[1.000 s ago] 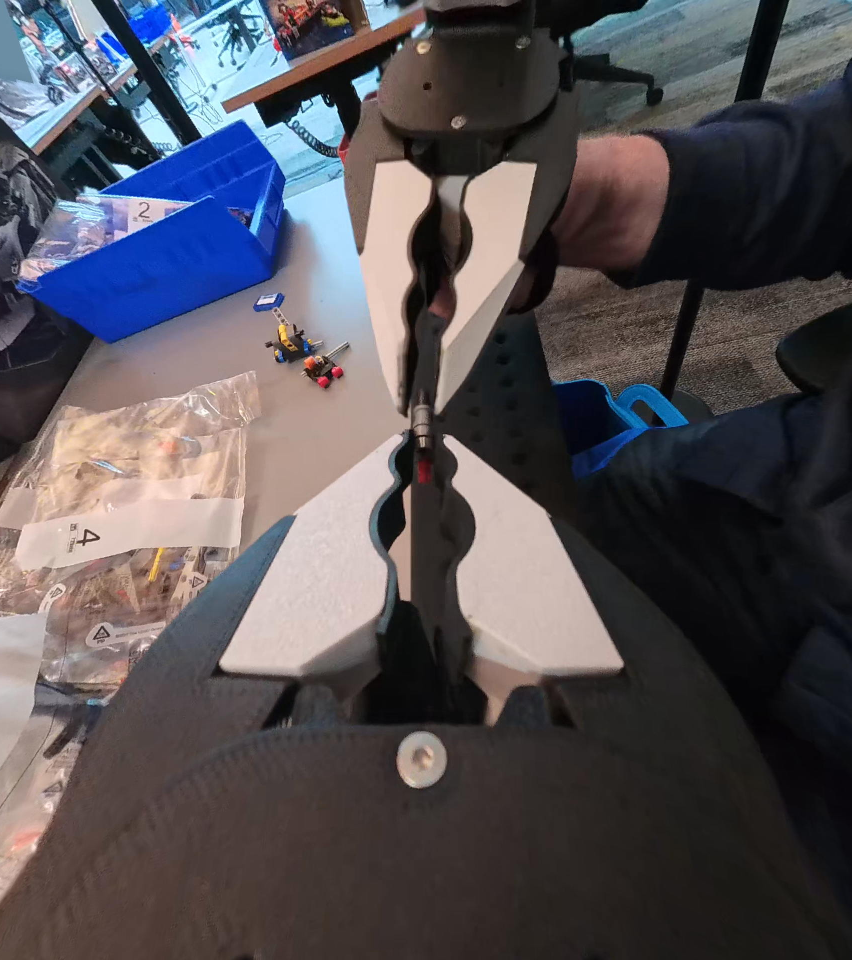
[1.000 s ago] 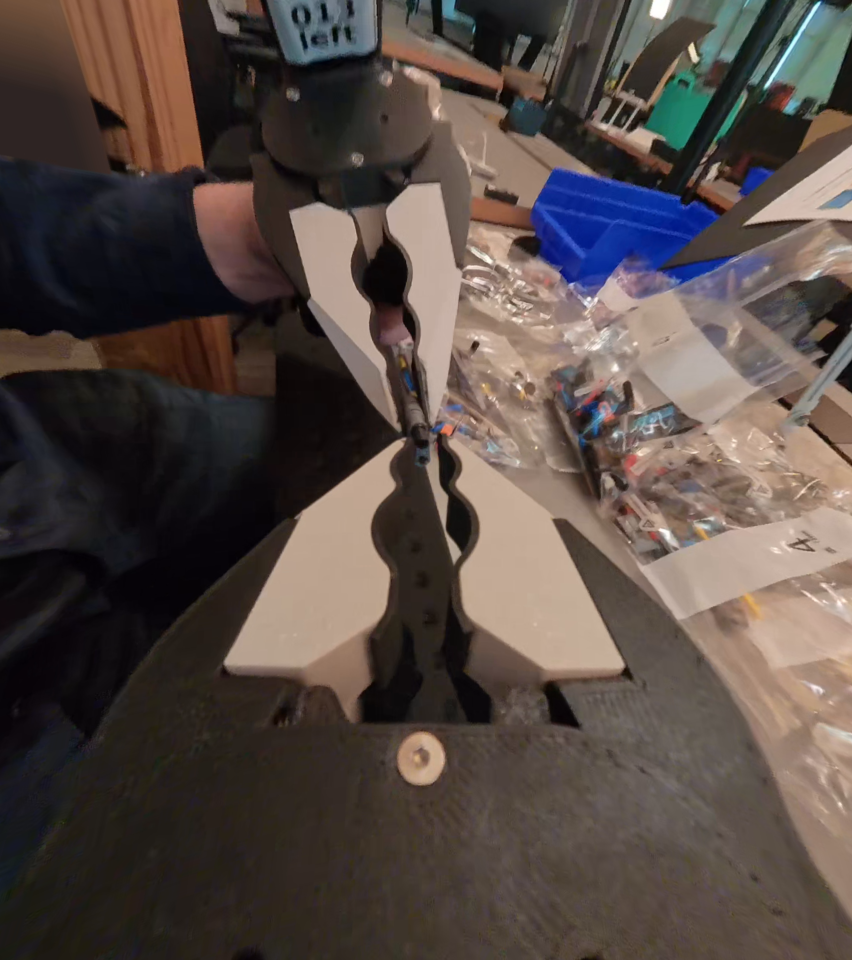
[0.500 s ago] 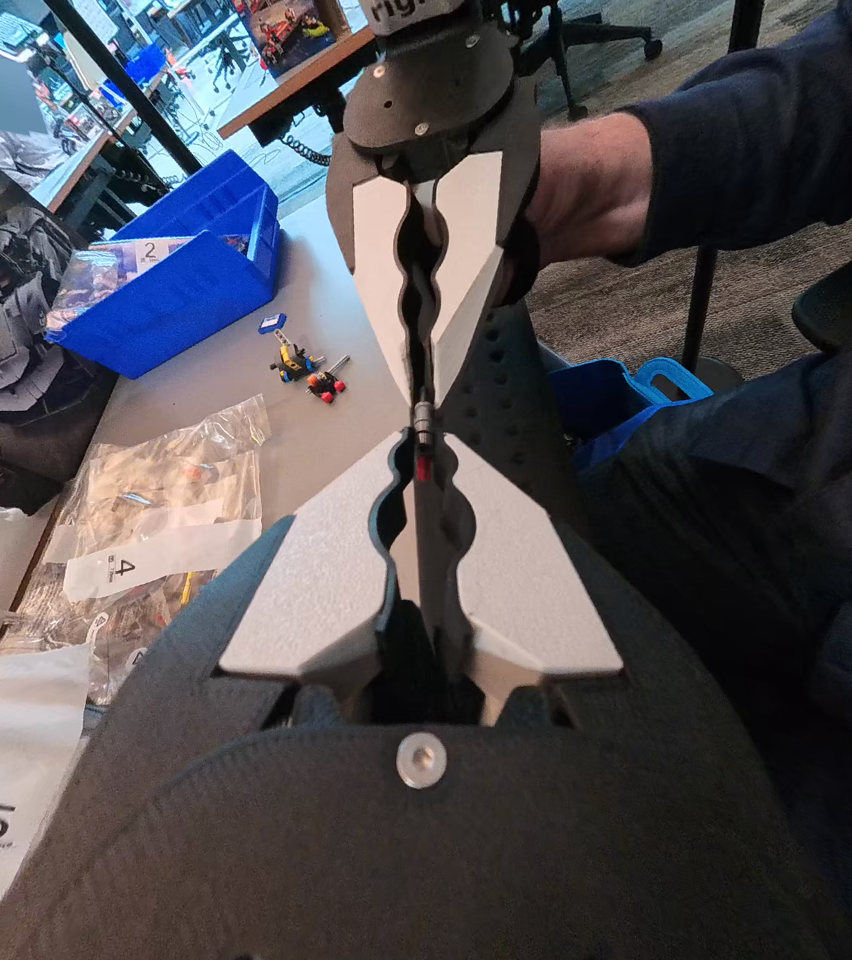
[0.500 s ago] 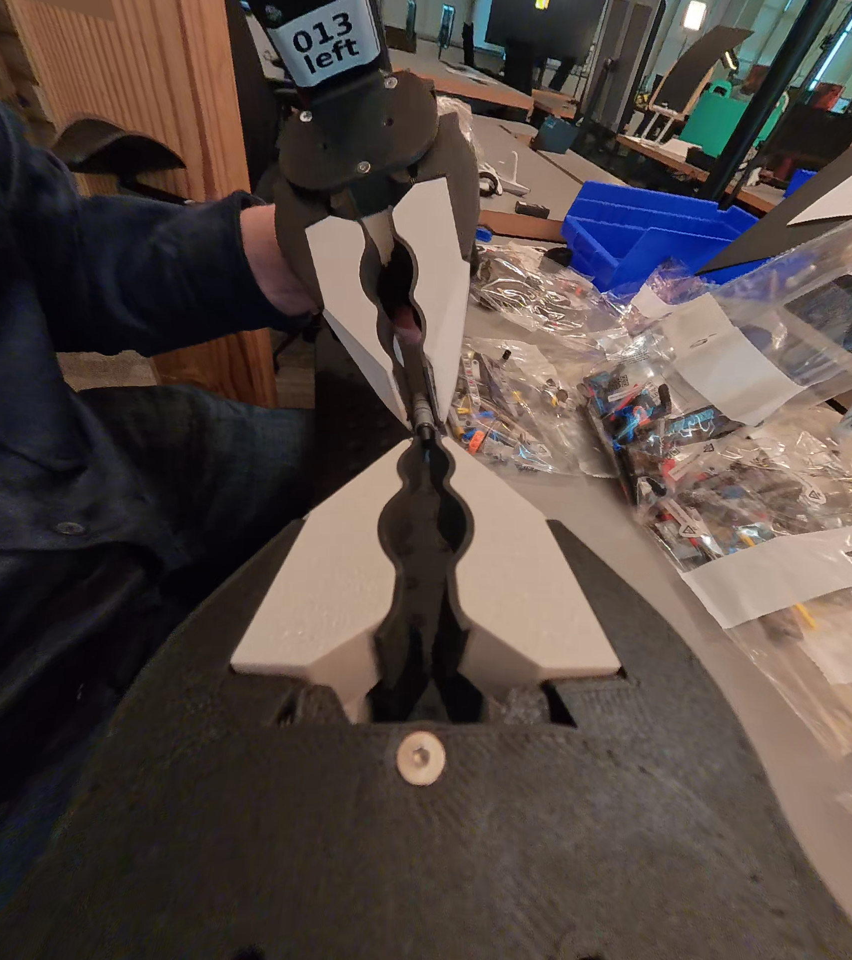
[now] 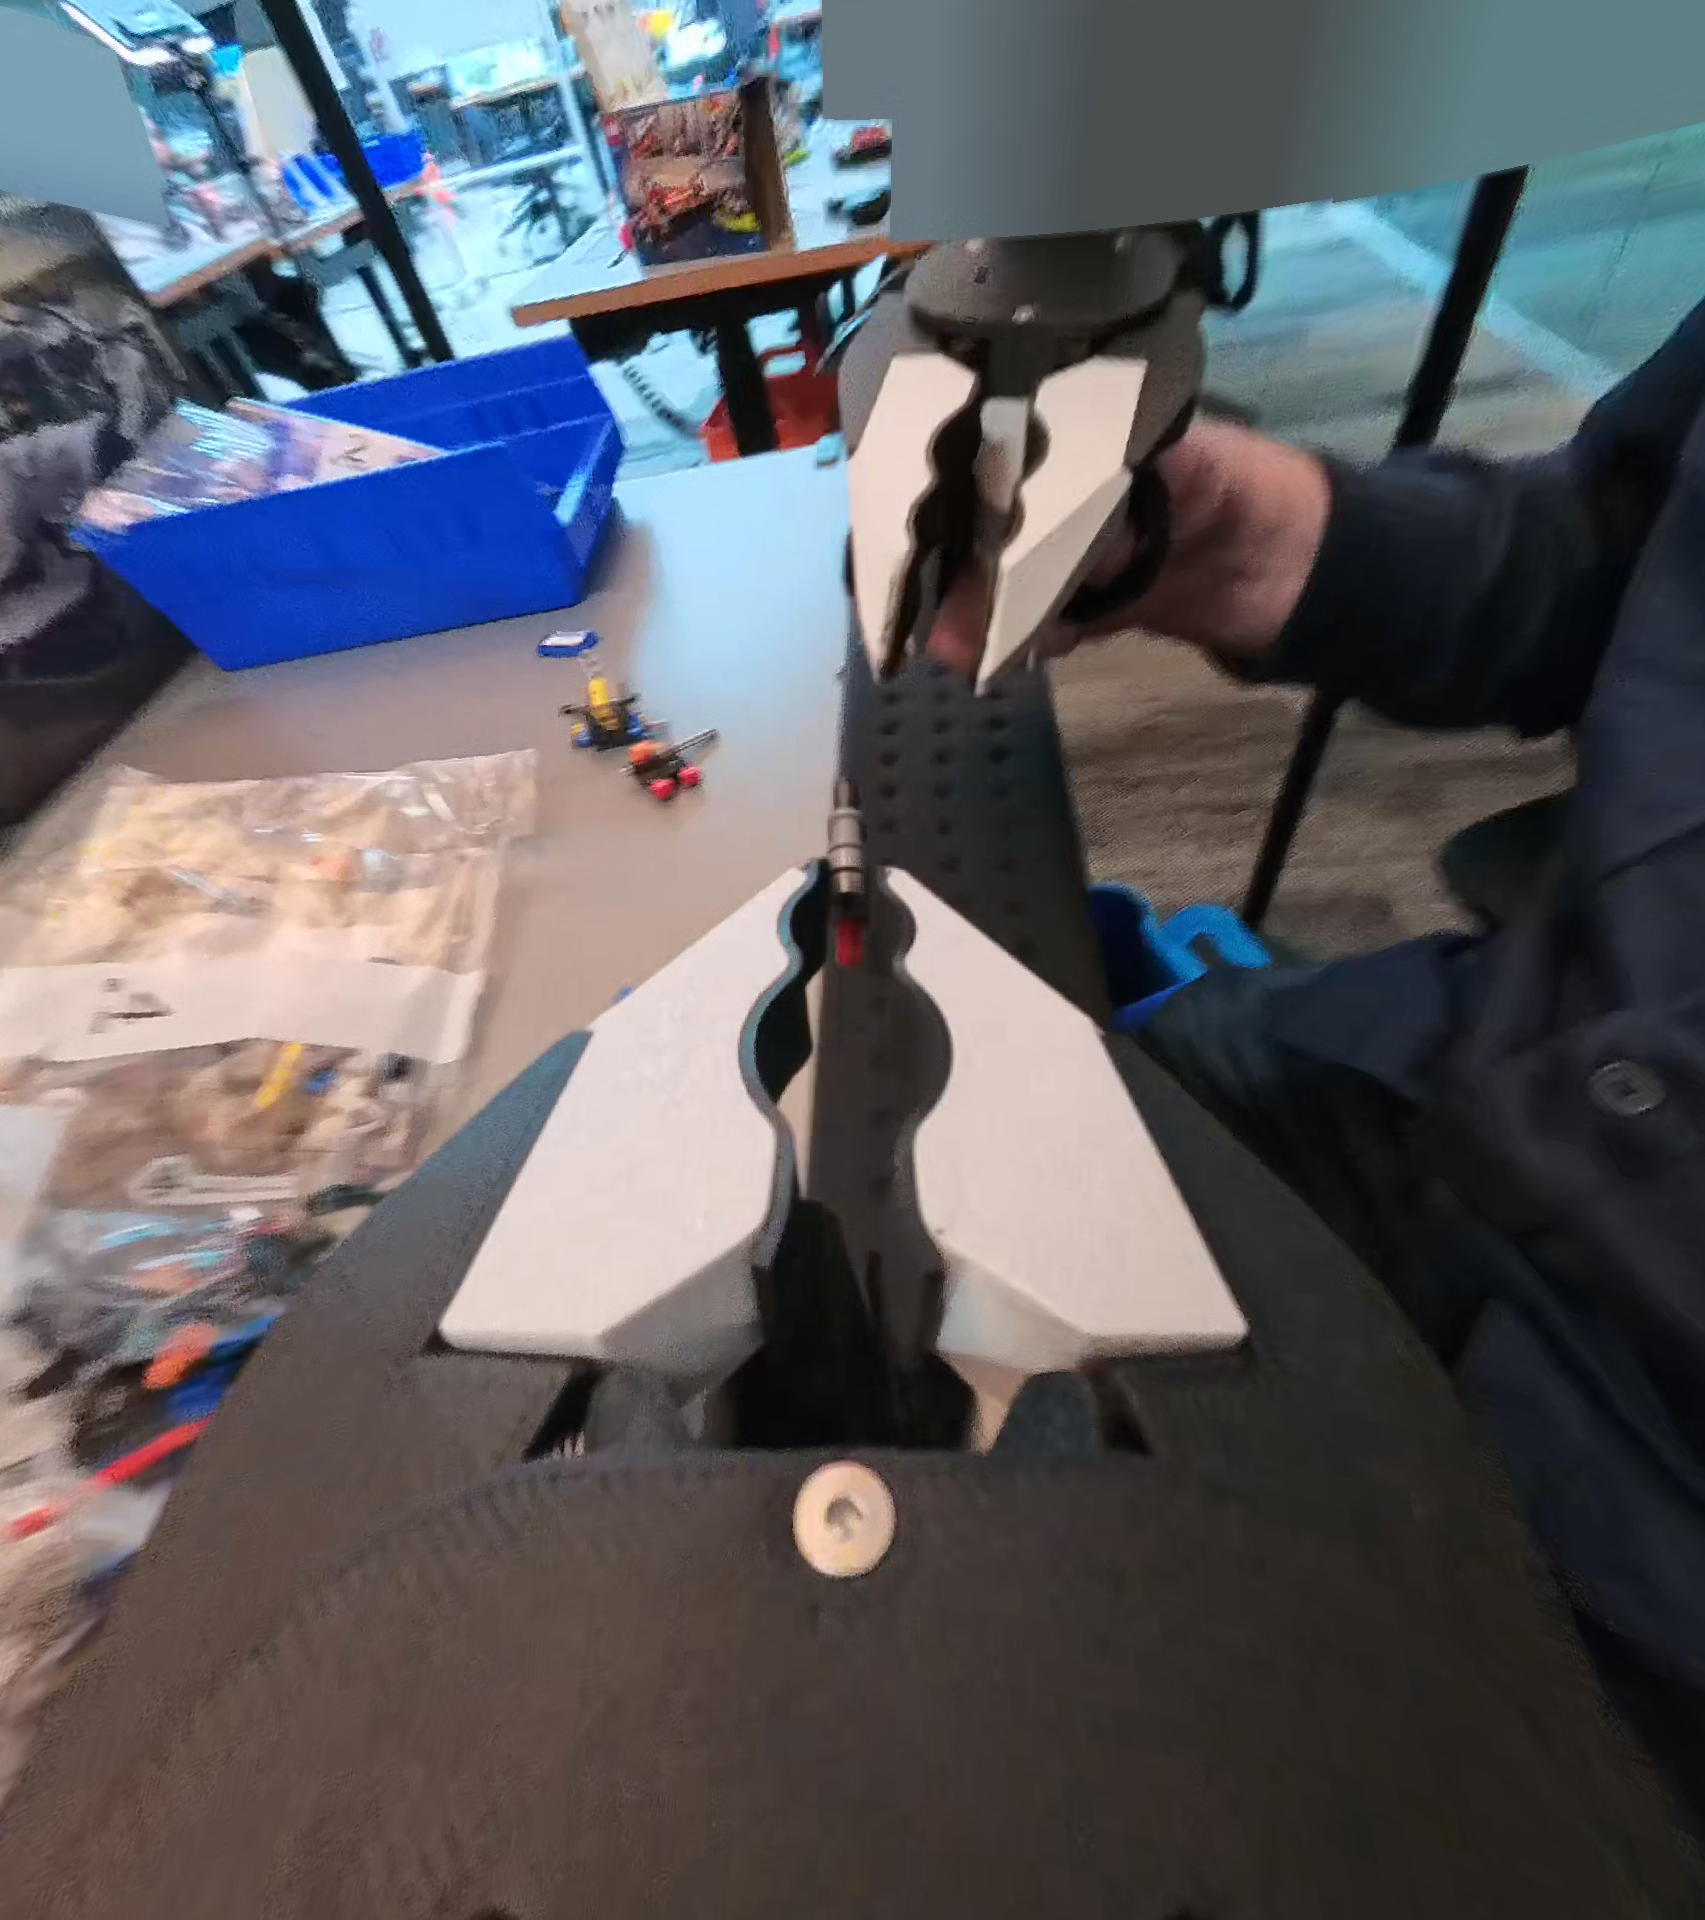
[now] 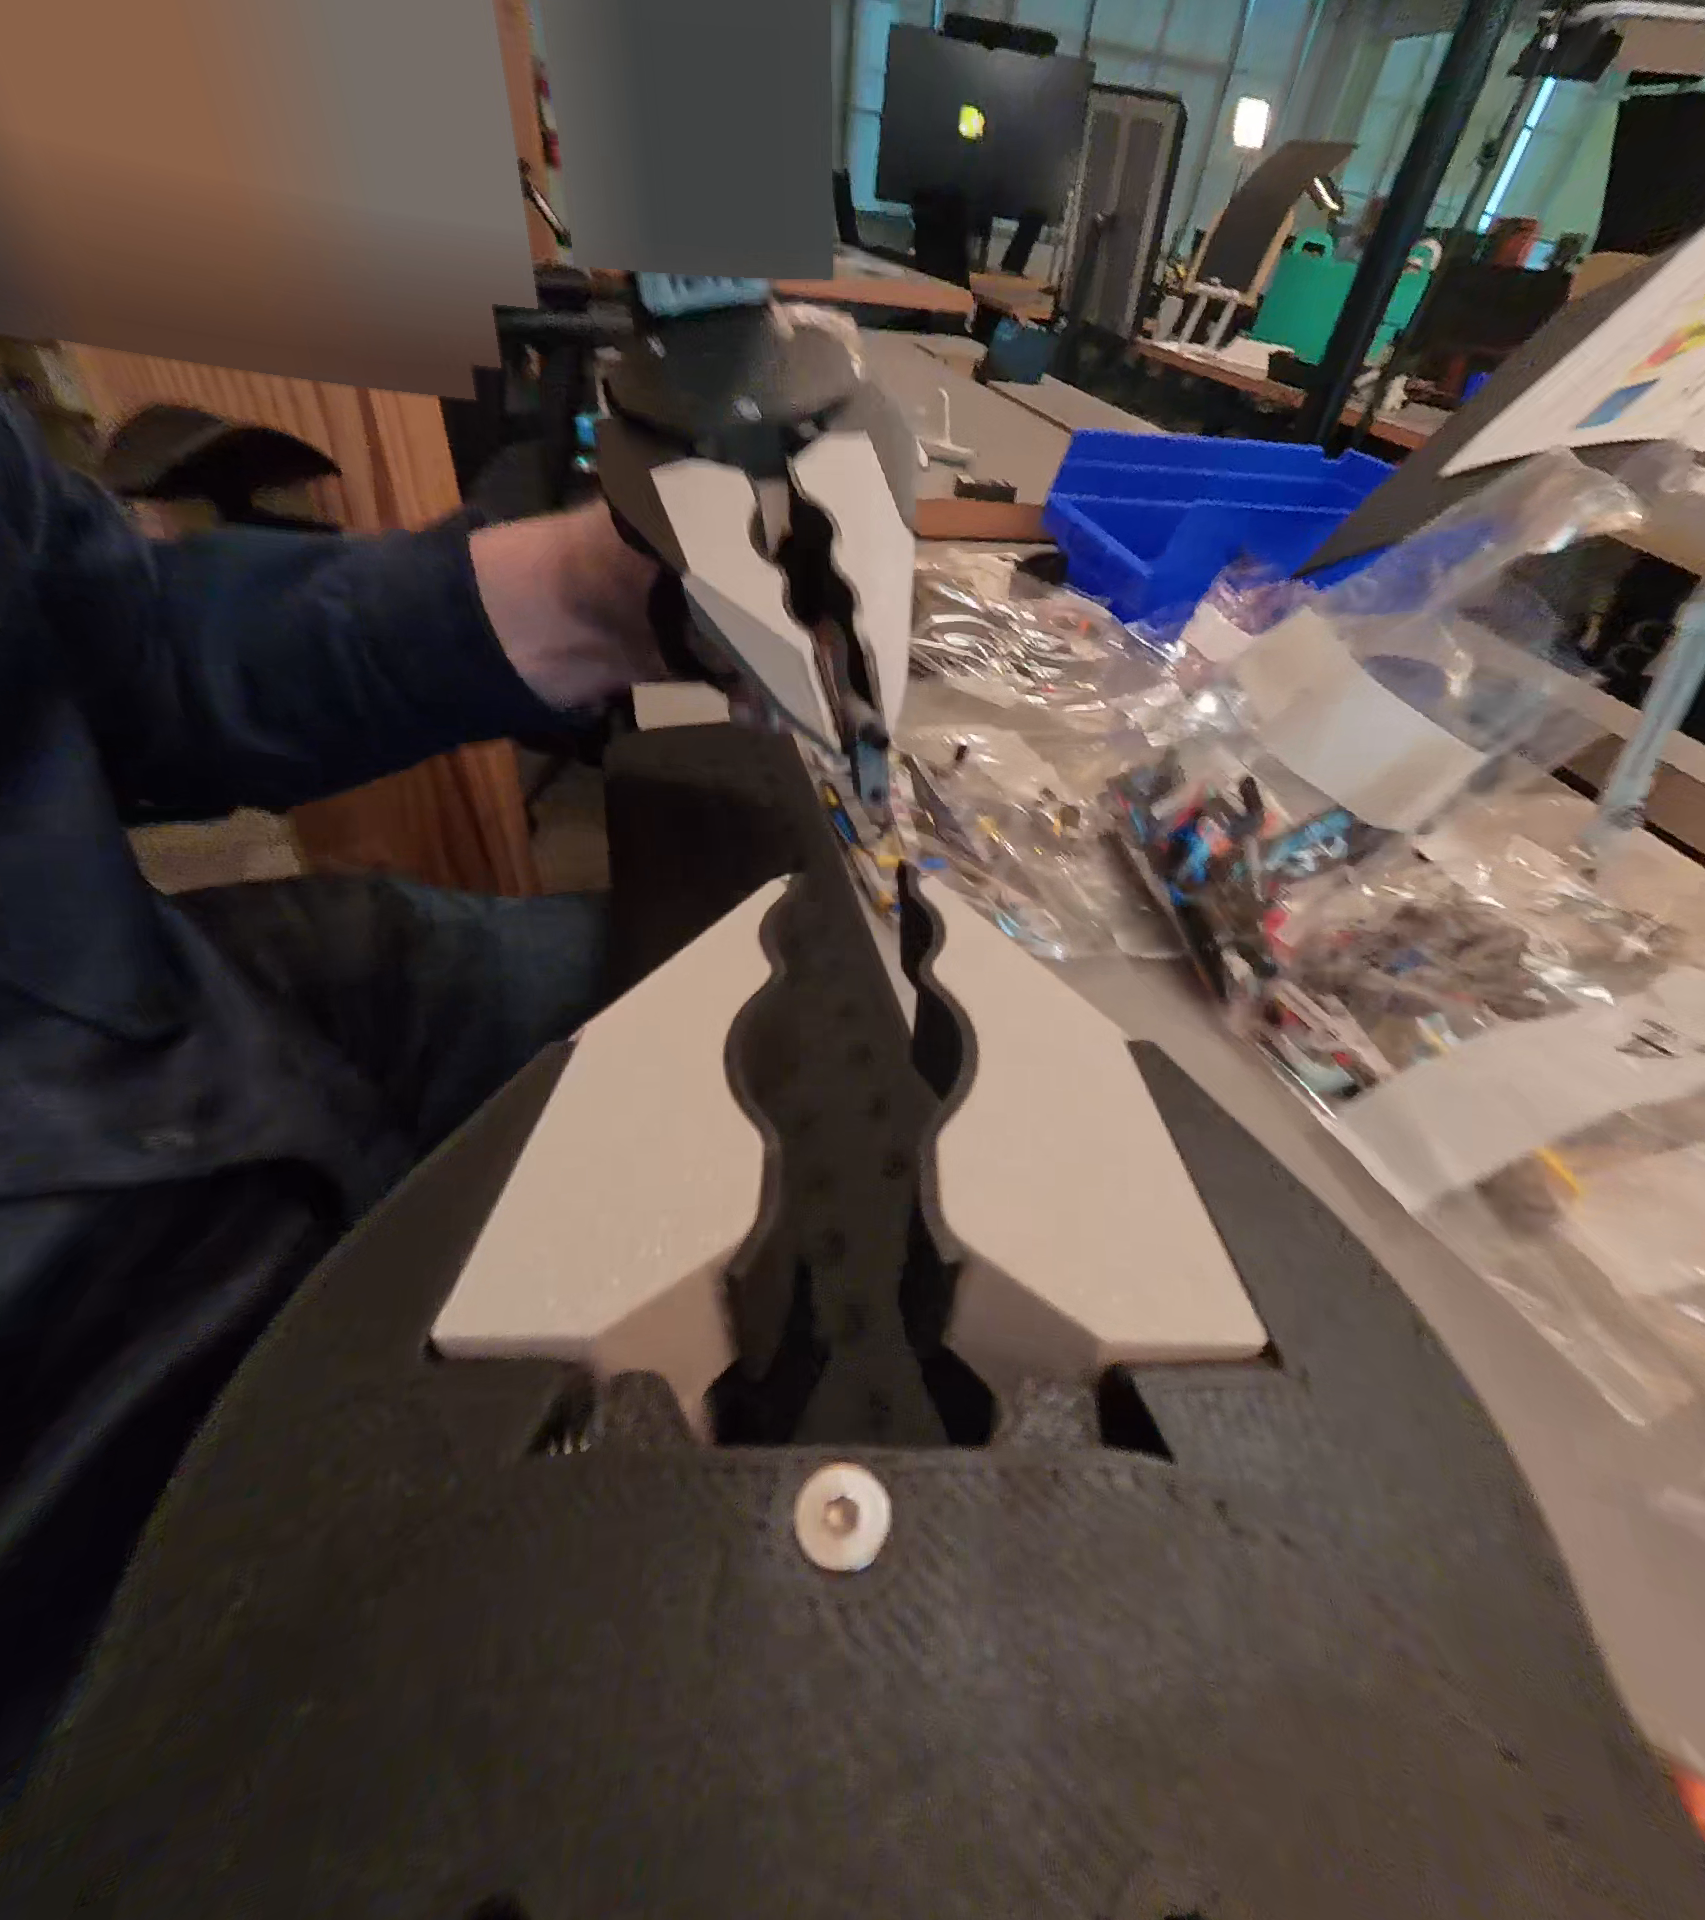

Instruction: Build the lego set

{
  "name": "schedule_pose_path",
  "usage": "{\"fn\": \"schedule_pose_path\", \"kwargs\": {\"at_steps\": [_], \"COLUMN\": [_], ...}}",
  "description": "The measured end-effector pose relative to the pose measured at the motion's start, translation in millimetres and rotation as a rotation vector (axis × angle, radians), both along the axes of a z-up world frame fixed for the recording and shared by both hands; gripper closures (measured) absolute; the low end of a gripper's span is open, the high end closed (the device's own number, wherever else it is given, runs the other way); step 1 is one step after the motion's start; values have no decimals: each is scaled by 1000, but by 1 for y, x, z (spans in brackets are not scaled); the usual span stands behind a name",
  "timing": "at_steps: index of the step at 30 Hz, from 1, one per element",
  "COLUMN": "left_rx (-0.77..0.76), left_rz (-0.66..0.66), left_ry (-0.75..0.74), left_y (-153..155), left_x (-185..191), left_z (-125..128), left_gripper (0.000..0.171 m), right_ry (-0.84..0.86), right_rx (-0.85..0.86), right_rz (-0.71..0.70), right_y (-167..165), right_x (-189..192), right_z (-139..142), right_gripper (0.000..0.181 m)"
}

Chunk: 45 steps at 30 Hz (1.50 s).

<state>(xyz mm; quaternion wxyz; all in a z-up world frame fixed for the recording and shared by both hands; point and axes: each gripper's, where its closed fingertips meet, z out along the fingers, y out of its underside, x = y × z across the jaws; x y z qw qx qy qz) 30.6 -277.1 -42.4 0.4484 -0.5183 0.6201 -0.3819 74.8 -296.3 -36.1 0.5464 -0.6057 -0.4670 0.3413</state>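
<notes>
My left gripper [image 5: 845, 878] is shut on a small lego piece [image 5: 846, 847], a grey pin with a red part, which sticks out past the tips. The same gripper shows in the right wrist view [image 6: 863, 732] with the piece's blue-grey end [image 6: 871, 767] at its tips. My right gripper [image 6: 848, 878] is open and empty, its tips a little apart. In the left wrist view it [image 5: 936, 675] hangs tips down, above and beyond the piece, clear of it. Two small lego assemblies [image 5: 607, 715] [image 5: 666, 771] lie on the grey table [image 5: 723, 561].
A blue bin [image 5: 360, 540] stands at the back left of the table. Clear bags of lego parts [image 5: 235, 935] [image 6: 1347, 831] cover the near table. Another blue bin [image 6: 1212, 509] and a paper sheet [image 6: 1658, 343] lie beyond. A person's dark sleeves are close by. Tip to tip, the grippers are about 6 cm apart.
My right gripper has opened and drawn back from the left gripper's tips. The lego piece stays in the left gripper. Both views have swung a little.
</notes>
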Motion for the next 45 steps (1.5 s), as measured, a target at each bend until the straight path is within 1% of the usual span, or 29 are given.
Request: {"fn": "schedule_pose_path", "kwargs": {"at_steps": [1, 3, 4, 6, 8, 10, 11, 13, 18, 20, 22, 26, 28, 31, 32, 33, 36, 38, 41, 42, 43, 45], "left_rx": [-55, -119, -158, -220, -259, -273, -268, -293, -252, -240, -235, -181, -167, -123, -101, -102, -82, -51, -2, 14, 37, 37], "left_rz": [-19, -11, -21, -25, -28, -33, -16, -29, -21, -14, -21, -43, -49, -52, -50, -59, -40, -29, 8, 35, 64, 107], "left_ry": [-28, -82, -100, -119, -130, -134, -141, -162, -124, -112, -106, -73, -30, 49, 58, 44, 58, 74, 99, 115, 134, 199], "left_y": [-4, -5, -7, -9, -11, -13, -10, -11, -13, -12, -15, -24, -28, -32, -32, -35, -32, -31, -25, -19, -10, 6], "left_x": [3, 8, 10, 14, 16, 19, 19, 19, 19, 18, 18, 22, 24, 32, 35, 38, 39, 39, 39, 39, 39, 39], "left_z": [0, 4, 5, 5, 4, 1, 0, 1, -2, -4, -4, -10, -15, -27, -28, -26, -26, -28, -27, -28, -30, -38], "left_gripper": [164, 164, 164, 165, 165, 165, 165, 165, 164, 163, 161, 165, 165, 165, 165, 165, 165, 165, 165, 165, 165, 164], "right_ry": [13, -8, 17, 62, 72, 77, 70, 95, 171, 158, 150, 111, 96, 133, 109, 76, 70, 57, 10, -12, -43, -139], "right_rx": [-14, -37, -55, -98, -93, -86, -93, -108, -177, -138, -127, -94, -75, -65, -55, -37, -31, -22, -3, 13, 27, 39], "right_rz": [7, -13, -5, 18, 10, 5, -3, 7, 40, 14, 17, -4, -19, -16, -27, -55, -72, -93, -139, -172, -220, -365], "right_y": [0, 7, 8, 8, 10, 10, 11, 11, 8, 8, 4, -3, -6, -11, -11, -8, -7, -5, -1, 3, 9, 31], "right_x": [-7, -17, -20, -25, -30, -34, -34, -33, -33, -31, -30, -25, -22, -21, -21, -21, -18, -13, -5, 2, 13, 48], "right_z": [0, -9, -9, -9, -8, -6, -8, -7, -9, -10, -11, -18, -20, -13, -16, -19, -20, -21, -25, -26, -28, -35], "right_gripper": [166, 166, 165, 161, 160, 169, 170, 175, 176, 176, 176, 176, 175, 170, 181, 181, 181, 175, 164, 163, 163, 159]}}
